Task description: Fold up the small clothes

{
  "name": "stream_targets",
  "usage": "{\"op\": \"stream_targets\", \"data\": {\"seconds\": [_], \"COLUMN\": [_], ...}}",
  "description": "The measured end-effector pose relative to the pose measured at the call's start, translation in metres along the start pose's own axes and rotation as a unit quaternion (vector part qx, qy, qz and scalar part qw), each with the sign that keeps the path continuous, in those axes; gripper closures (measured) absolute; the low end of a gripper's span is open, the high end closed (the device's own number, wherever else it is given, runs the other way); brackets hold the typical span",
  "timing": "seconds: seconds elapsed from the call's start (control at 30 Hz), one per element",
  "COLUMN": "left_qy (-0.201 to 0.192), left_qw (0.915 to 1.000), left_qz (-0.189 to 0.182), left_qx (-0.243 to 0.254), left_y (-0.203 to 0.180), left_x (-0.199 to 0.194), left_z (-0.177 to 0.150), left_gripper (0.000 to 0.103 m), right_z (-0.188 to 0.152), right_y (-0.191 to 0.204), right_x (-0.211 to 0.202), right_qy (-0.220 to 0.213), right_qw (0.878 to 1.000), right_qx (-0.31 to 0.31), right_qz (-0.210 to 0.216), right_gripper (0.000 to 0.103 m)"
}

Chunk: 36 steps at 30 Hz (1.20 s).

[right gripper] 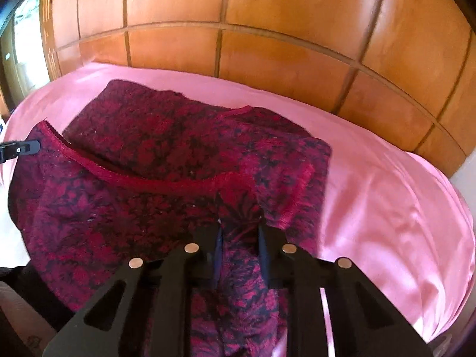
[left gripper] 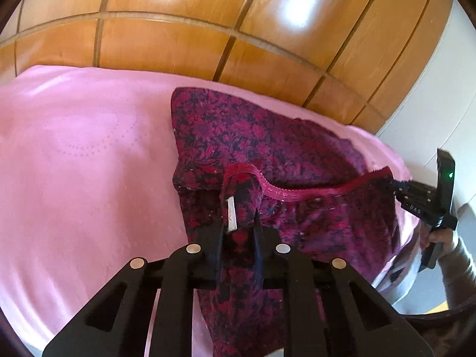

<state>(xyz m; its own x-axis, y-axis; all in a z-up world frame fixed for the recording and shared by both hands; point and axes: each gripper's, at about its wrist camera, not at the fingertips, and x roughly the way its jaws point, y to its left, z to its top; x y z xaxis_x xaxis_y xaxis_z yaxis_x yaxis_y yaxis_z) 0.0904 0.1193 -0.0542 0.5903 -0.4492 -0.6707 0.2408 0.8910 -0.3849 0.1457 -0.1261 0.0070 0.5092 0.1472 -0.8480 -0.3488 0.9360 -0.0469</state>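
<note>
A dark red and purple floral garment (left gripper: pixel 253 136) lies on a pink sheet (left gripper: pixel 74 163), its near edge lifted. My left gripper (left gripper: pixel 238 223) is shut on one bunched corner of it, where a white label (left gripper: pixel 230 214) shows between the fingers. A red lace trim (left gripper: pixel 297 193) runs from there to the right gripper (left gripper: pixel 398 190), held by a hand (left gripper: pixel 440 238). In the right wrist view, my right gripper (right gripper: pixel 239 226) is shut on a fold of the garment (right gripper: pixel 166 148). The left gripper's tip (right gripper: pixel 20 148) shows at the left edge, by the trim (right gripper: pixel 119 175).
A wooden panelled wall (left gripper: pixel 178 44) stands right behind the pink sheet (right gripper: pixel 386 193). A white wall (left gripper: pixel 446 89) lies to the right. A bright window (right gripper: pixel 26 38) shows at far left in the right wrist view.
</note>
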Motion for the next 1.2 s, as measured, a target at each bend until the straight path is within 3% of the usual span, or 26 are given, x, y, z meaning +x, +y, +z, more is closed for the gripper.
{"op": "stream_targets", "data": {"seconds": [0.13, 0.27, 0.4, 0.63, 0.77, 1.0, 1.2], "left_qy": [-0.032, -0.059, -0.072, -0.069, -0.052, -0.022, 0.040], "left_qw": [0.9993, 0.9982, 0.9971, 0.9945, 0.9926, 0.9884, 0.9845], "left_qz": [-0.019, -0.013, 0.022, 0.078, 0.109, 0.150, 0.170], "left_qx": [-0.004, 0.004, 0.010, 0.011, 0.014, 0.003, -0.017], "left_y": [-0.005, -0.012, -0.011, -0.002, 0.007, 0.028, 0.059], "left_x": [-0.036, -0.046, -0.023, 0.038, 0.077, 0.129, 0.179], "left_z": [0.000, 0.016, 0.050, 0.110, 0.141, 0.164, 0.154], "left_gripper": [0.089, 0.089, 0.089, 0.089, 0.089, 0.089, 0.088], "right_z": [0.003, 0.017, 0.043, 0.088, 0.111, 0.135, 0.127], "right_y": [-0.012, -0.030, -0.045, -0.061, -0.067, -0.071, -0.076], "right_x": [-0.036, -0.054, -0.032, 0.036, 0.060, 0.111, 0.170], "right_qy": [-0.022, -0.049, -0.061, -0.045, -0.047, -0.027, 0.038], "right_qw": [0.999, 0.994, 0.989, 0.987, 0.986, 0.987, 0.985], "right_qx": [0.032, 0.079, 0.118, 0.150, 0.161, 0.147, 0.145], "right_qz": [0.038, 0.064, 0.062, 0.016, -0.009, -0.062, -0.080], "right_gripper": [0.086, 0.085, 0.085, 0.085, 0.086, 0.086, 0.085]}}
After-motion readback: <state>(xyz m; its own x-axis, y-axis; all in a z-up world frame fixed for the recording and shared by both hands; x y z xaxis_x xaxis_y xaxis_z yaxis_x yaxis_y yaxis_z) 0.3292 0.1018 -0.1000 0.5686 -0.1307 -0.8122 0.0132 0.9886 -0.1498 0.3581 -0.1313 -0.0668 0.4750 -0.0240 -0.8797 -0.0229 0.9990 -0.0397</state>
